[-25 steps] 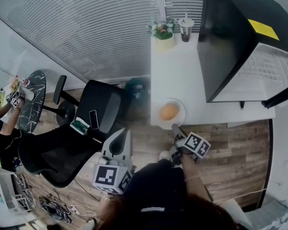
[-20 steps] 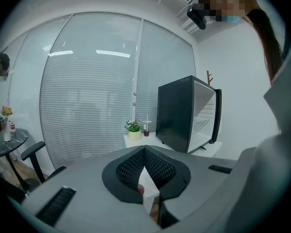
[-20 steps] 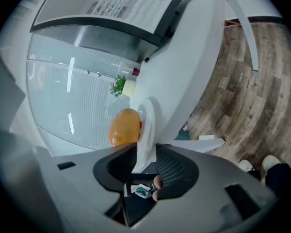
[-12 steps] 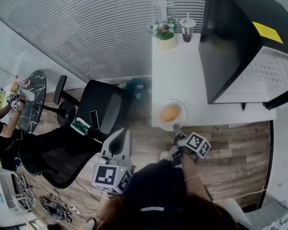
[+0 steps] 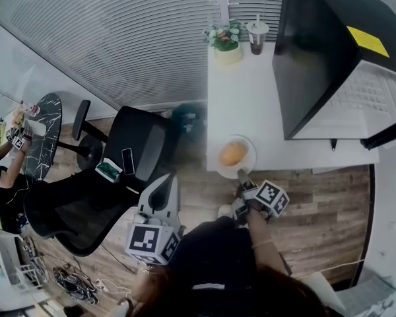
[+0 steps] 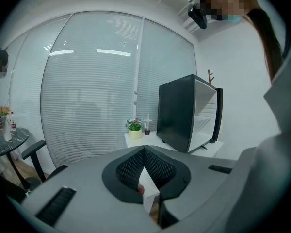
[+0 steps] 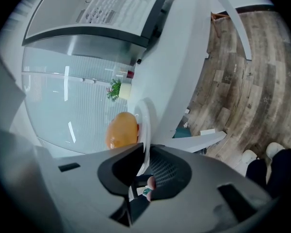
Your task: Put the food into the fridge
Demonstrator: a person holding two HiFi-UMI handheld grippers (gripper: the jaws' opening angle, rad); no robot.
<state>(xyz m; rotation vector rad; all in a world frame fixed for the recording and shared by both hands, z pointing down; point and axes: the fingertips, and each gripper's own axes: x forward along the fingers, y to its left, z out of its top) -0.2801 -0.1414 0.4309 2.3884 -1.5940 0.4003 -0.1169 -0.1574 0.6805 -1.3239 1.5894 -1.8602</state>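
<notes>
Pinching the rim of a white plate (image 5: 251,158) (image 7: 144,118) at the near edge of the white desk (image 5: 244,104), the right hand-held gripper (image 5: 241,175) (image 7: 144,152) has just been closing its jaws. They now stand narrow, with the rim caught between them. The plate sits toward the desk's near left corner and carries a round orange-brown food item (image 5: 232,154) (image 7: 122,129), which lies well apart from the fridge. The black mini fridge (image 5: 317,51) stands along the desk's right edge with its door (image 5: 356,104) swung open and the white inside showing. A potted plant (image 5: 226,41) and a lidded drink cup (image 5: 255,39) stand just beside each other at the far left corner. The left hand-held gripper (image 5: 166,180) (image 6: 144,149) hangs off the desk's near side, above the wood floor (image 5: 323,203) and near a black office chair (image 5: 135,147). Its jaws are pressed together on nothing.
</notes>
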